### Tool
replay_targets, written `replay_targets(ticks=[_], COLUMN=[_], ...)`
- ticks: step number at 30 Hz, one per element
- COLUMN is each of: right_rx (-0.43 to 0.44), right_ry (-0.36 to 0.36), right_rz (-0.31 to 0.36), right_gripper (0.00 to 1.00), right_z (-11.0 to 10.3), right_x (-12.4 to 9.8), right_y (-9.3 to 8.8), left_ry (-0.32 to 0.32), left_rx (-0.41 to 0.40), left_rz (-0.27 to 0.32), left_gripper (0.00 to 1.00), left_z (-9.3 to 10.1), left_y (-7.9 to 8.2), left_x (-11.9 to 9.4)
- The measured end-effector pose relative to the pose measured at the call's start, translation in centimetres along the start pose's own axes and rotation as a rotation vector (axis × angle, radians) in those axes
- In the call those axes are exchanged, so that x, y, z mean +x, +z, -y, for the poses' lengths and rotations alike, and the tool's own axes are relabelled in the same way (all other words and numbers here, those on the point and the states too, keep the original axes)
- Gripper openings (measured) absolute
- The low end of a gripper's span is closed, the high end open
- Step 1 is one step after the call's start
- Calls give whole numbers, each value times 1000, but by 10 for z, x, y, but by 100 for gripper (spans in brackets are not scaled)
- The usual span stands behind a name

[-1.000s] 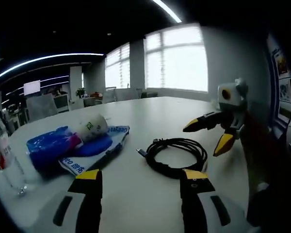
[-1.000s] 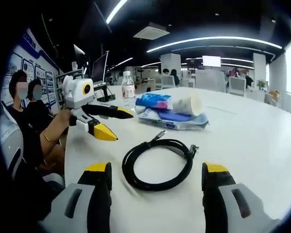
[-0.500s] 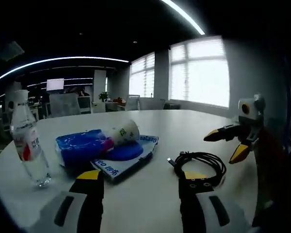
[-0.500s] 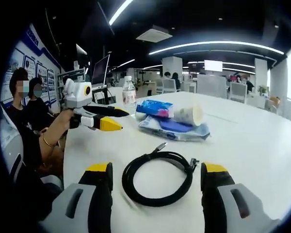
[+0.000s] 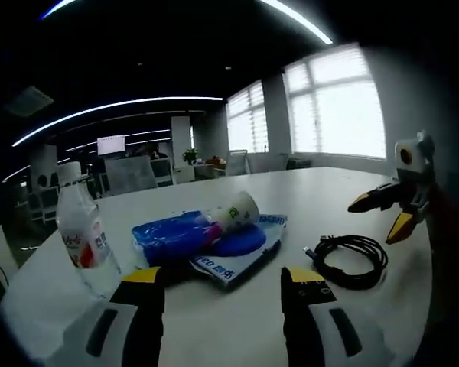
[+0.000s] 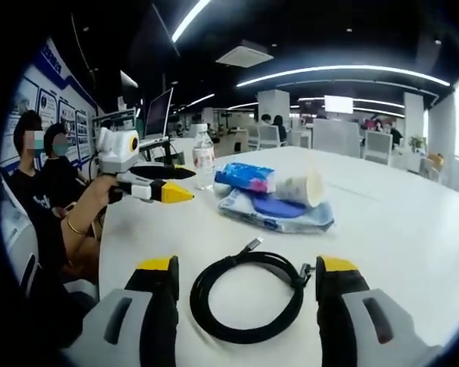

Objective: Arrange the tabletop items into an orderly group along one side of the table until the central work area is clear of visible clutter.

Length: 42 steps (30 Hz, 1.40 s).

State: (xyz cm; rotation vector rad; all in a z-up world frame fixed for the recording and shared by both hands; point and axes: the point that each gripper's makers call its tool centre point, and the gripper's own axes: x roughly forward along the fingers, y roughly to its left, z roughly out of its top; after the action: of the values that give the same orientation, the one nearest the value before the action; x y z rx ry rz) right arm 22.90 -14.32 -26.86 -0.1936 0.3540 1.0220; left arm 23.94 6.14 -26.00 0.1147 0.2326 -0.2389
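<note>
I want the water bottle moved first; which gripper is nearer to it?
Left. The left gripper hovers open right beside the water bottle; the right gripper sits over the coiled black cable, farther from the bottle.

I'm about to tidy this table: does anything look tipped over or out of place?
Yes. A paper cup lies on its side across the blue packets instead of standing upright. The water bottle stands upright; the black cable lies coiled alone.
</note>
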Motion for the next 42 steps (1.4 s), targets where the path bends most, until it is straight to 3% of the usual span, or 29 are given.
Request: replay_targets(ticks=[16, 23, 29, 42], right_rx=[-23, -28, -28, -30], right_ry=[19, 15, 29, 46], right_rz=[-26, -34, -38, -41], right_gripper=[68, 67, 66, 66], right_z=[2, 6, 6, 8], right_x=[20, 28, 34, 50], right_y=[7, 9, 11, 20], left_ry=[26, 28, 41, 29], left_rx=[-38, -111, -117, -178], left_rz=[3, 44, 23, 36], left_gripper=[60, 61, 60, 59], left_z=[-17, -24, -31, -35], left_y=[2, 8, 6, 5], left_x=[6, 7, 9, 14])
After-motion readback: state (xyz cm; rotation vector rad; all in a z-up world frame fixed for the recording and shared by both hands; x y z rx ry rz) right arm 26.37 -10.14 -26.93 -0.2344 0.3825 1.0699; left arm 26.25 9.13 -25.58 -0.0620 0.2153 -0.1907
